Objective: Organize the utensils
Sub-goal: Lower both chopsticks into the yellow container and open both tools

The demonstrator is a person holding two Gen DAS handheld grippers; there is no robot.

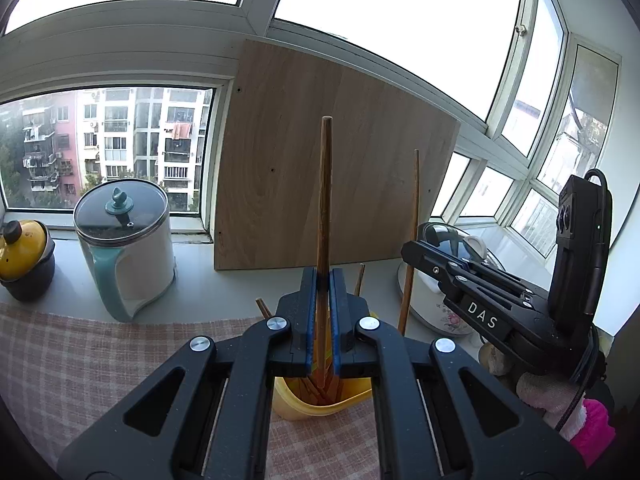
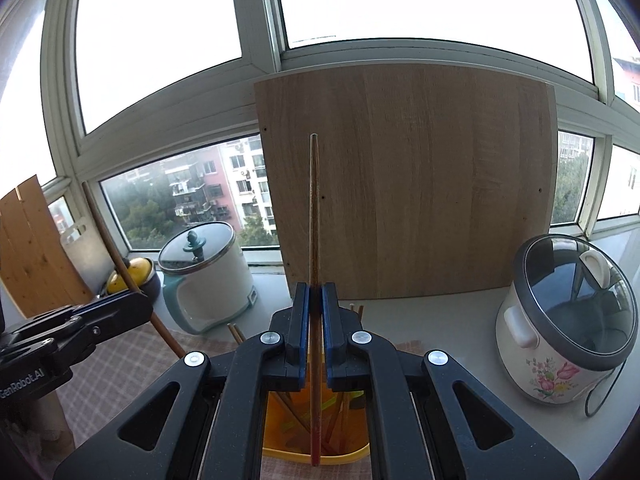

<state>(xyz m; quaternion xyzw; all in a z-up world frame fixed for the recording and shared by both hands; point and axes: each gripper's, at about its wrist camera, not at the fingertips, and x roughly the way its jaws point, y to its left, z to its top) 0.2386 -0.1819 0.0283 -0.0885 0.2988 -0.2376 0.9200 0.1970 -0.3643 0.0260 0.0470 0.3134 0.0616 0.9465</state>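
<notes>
Windowsill and checked cloth surround the yellow holder; above it, left gripper and right gripper each pinch a chopstick upright.

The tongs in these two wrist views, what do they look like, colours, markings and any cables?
Both tongs are matte black with triangular cutouts, silver round rivets and blue pads lining the fingers. The right tongs carry white "DAS" lettering, a black camera box and a black cable, above a pink and white glove. The left tongs read "GenRobot.AI".
</notes>
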